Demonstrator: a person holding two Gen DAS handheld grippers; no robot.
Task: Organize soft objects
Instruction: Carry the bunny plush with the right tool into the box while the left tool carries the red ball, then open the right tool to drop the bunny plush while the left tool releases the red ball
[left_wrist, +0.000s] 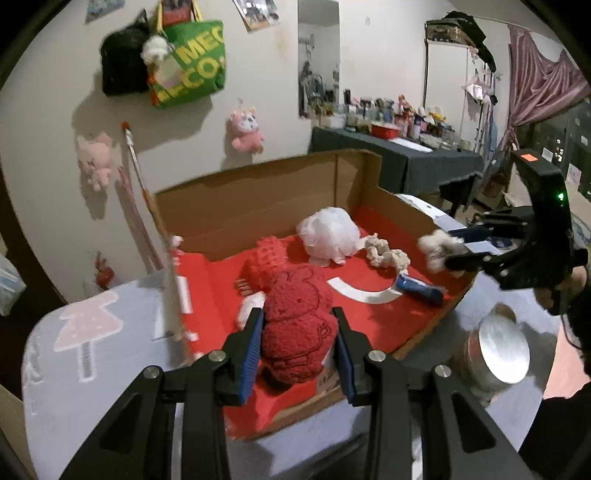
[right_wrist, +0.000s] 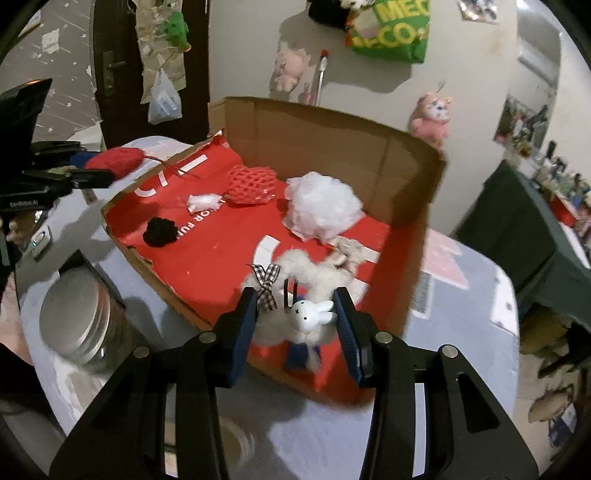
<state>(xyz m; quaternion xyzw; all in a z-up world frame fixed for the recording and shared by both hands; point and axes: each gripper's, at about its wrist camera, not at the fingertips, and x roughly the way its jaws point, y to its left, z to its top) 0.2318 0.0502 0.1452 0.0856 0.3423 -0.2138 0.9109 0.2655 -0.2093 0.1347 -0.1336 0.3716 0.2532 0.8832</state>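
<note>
Left gripper (left_wrist: 300, 334) clamping red plush (left_wrist: 297, 328), right gripper (right_wrist: 295, 319) — white fluffy toy (right_wrist: 295, 321) pinched

Counted: one shallow cardboard box with a red lining (right_wrist: 207, 258); one red fuzzy plush toy (left_wrist: 297, 325) between the left jaws; one white fluffy charm with a rabbit face (right_wrist: 310, 314) between the right jaws. Ahead of the right gripper lie one white mesh pouf (right_wrist: 321, 210), one red foam net sleeve (right_wrist: 247, 184), one black pompom (right_wrist: 160, 230) and one small white tuft (right_wrist: 201, 201). One metal-lidded glass jar (right_wrist: 74, 321) stands left of it.
</note>
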